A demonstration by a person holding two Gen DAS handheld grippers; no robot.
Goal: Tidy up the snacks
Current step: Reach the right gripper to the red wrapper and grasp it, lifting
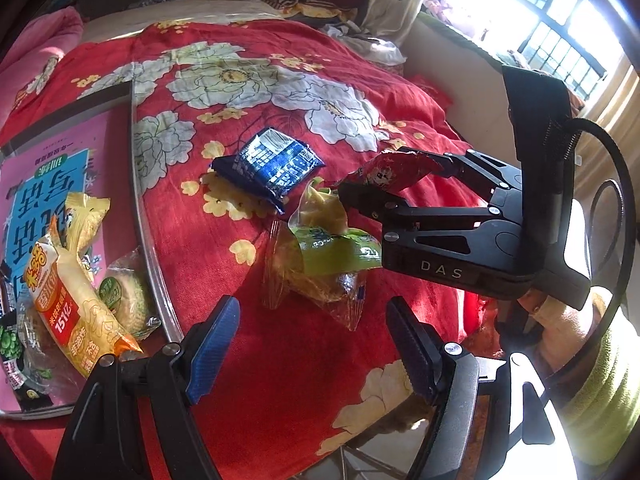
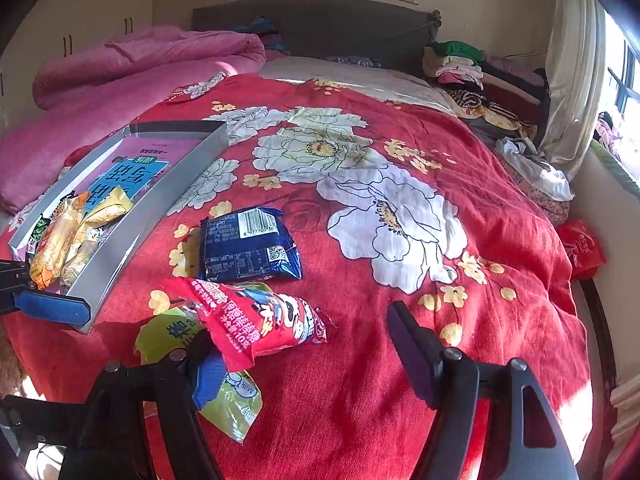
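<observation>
Nearest you: your left hand-held gripper [image 1: 308,344], jaws spread wide with nothing between the blue pads, held over the red floral bedspread [image 1: 280,380].

Next: your right hand-held gripper [image 1: 394,182], reaching in from the right. In the left wrist view its two black fingers sit on either side of the red snack packet [image 2: 256,316]; in its own view the jaws stand wide apart, the packet draped over the left finger only (you cannot tell from these views whether it is truly pinched).

Just below that packet: a green-and-clear snack packet [image 1: 324,264], lying crumpled on the bedspread, partly under the right gripper's finger.

Slightly farther, centre: a dark blue snack packet [image 2: 248,246], flat on the bedspread, barcode side up, apart from the other two.

Left: a shallow silver-rimmed tray [image 2: 160,196] resting on the bed. Contents: a yellow-and-orange snack packet [image 1: 76,296], a clear-wrapped round pastry [image 1: 128,300], other wrappers half hidden (labels unreadable), all over a pink-and-blue printed sheet [image 1: 52,184].

Far left: a pink quilt [image 2: 132,64], bunched up.

Far right: folded clothes [image 2: 472,68] stacked by the curtain [image 2: 576,64].
</observation>
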